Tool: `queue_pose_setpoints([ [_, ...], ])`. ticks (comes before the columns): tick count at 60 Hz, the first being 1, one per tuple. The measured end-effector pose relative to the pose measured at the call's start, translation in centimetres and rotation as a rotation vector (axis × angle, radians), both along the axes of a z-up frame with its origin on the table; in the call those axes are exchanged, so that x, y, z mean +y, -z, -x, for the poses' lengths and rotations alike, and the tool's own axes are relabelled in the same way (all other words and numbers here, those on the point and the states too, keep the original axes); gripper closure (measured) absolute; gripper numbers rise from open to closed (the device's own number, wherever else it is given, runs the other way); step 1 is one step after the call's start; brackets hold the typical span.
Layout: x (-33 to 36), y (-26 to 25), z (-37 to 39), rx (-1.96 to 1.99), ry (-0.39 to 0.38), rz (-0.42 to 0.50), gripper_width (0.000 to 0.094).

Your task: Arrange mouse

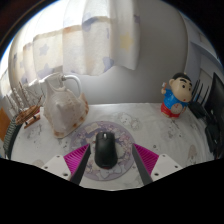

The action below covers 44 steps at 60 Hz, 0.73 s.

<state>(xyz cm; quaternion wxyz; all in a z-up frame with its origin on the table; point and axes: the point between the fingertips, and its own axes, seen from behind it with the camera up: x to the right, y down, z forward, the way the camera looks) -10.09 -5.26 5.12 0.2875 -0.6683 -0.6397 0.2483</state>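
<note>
the mouse [104,148] is right there between your fingers, a dark rounded shape sitting on a round patterned mat [112,138] with a purple-toned print. it's resting on the mat under its own weight, and you've got your gripper [106,165] spread around it: the left pad [76,158] shows magenta off one flank, the right pad on the other, and there's visible space between each pad and the mouse body. so your jaws are released, straddling the mouse rather than pinching it. the mouse looks lined up along the fingers, nose pointing away from you.

the mat lies flat on a white table [150,125], and it reaches out past the mouse on all sides. beyond your left finger, well back on the table, stands a cream-coloured kettle [62,103] with a curved handle over the top and its spout facing off to the side; it's apart from the mat, not touching it. over past your right finger, near the far edge of the table, a small cartoon figurine [178,96] stands upright, red top, yellow lower half, dark hair. it's well clear of the mouse.

behind everything hangs a pale curtain [95,40] with daylight coming through it. a dark chair-like shape sits beyond the figurine, too cut off to tell more.
</note>
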Motion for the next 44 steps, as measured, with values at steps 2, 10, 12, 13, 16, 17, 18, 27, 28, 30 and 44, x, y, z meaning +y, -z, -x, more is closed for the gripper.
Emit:
queue_pose_setpoints([
  [2, 0.1, -1.5, -1.7, -0.015, 0.005, 0.003, 0.0084],
  [10, 1.1, -7.1, -9.6, -0.067, 0.028, -0.014, 0.0082],
  [12, 1.4, -8.2, -11.4, -0.073, 0.028, -0.02, 0.0083],
  [13, 1.5, -8.6, -12.3, -0.077, 0.026, -0.022, 0.0083],
  [16, 1.9, -9.7, -14.7, -0.091, 0.029, -0.024, 0.0084],
  [17, 2.0, -9.9, -15.4, -0.095, 0.032, -0.024, 0.0082],
  [18, 2.2, -10.2, -16.0, -0.097, 0.036, -0.025, 0.0083],
  [27, 4.2, -11.4, -20.0, -0.097, 0.066, -0.066, 0.0077],
  [28, 4.2, -11.4, -20.2, -0.097, 0.06, -0.065, 0.0079],
  [30, 4.2, -11.4, -20.6, -0.098, 0.05, -0.064, 0.0084],
  [44, 4.3, -10.9, -21.6, -0.1, 0.023, -0.027, 0.0081],
])
